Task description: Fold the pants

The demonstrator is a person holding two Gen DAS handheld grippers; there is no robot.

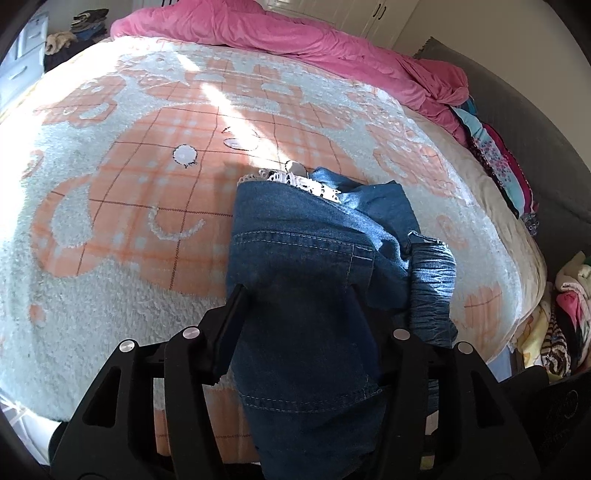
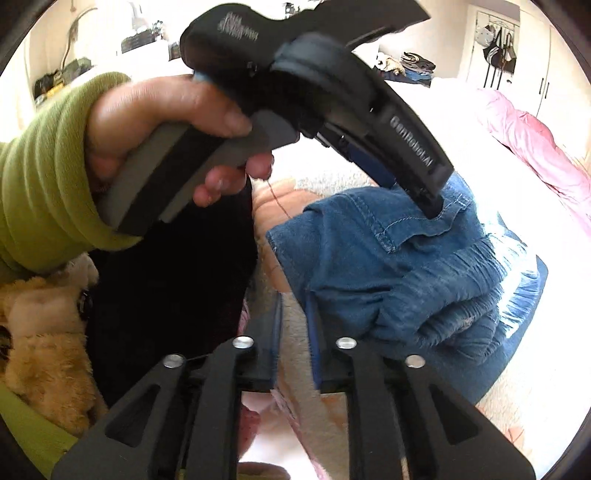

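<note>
Blue denim pants (image 1: pixel 314 258) lie bunched on the bed, with white lace trim at the far end. My left gripper (image 1: pixel 295 295) has its fingers on either side of a thick fold of the denim, which fills the gap and drapes toward the camera. In the right wrist view the pants (image 2: pixel 388 266) lie ahead, and the left gripper's tip (image 2: pixel 432 210) presses into them from above, held by a hand in a green sleeve. My right gripper (image 2: pixel 295 317) is slightly open and empty, just left of the pants' near edge.
The bed has a fluffy peach and pale-blue blanket (image 1: pixel 147 221). A pink duvet (image 1: pixel 295 33) lies along the far side. Folded clothes (image 1: pixel 506 170) are stacked at the right edge. A plush toy (image 2: pixel 40 332) sits at the left of the right wrist view.
</note>
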